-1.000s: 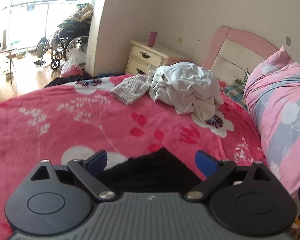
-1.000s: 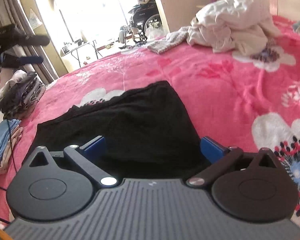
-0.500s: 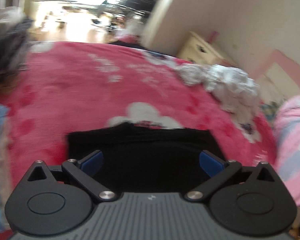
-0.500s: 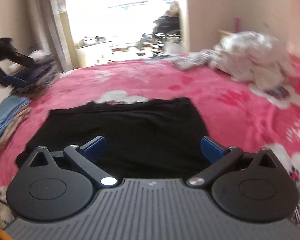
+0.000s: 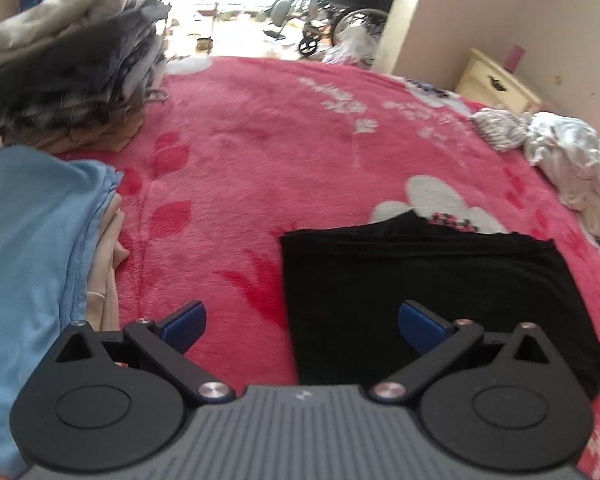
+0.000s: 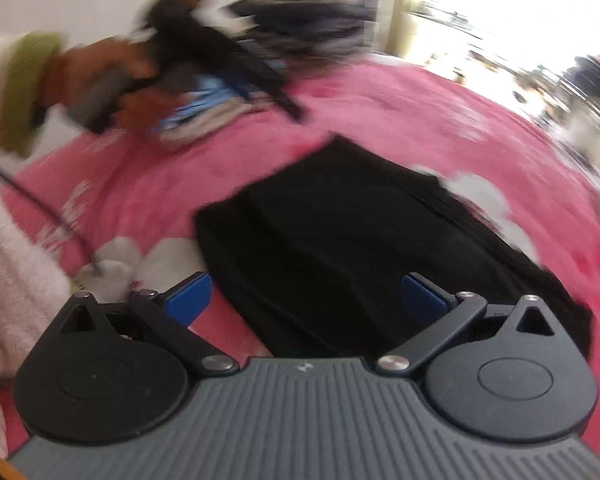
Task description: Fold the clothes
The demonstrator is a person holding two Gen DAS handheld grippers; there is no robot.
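Both views have swung left over the last second: the left claw (image 5: 302, 326), jaws wide and holding nothing, now faces the folded stacks at the bed's edge, with the black garment (image 5: 428, 292) lying flat on the pink blanket (image 5: 260, 152) under its right finger. The right claw (image 6: 306, 294), also wide and empty, hovers over the same garment. It looks squared off, probably ready for another fold or for stacking. The right view is badly smeared; the left hand (image 6: 112, 76) is barely legible
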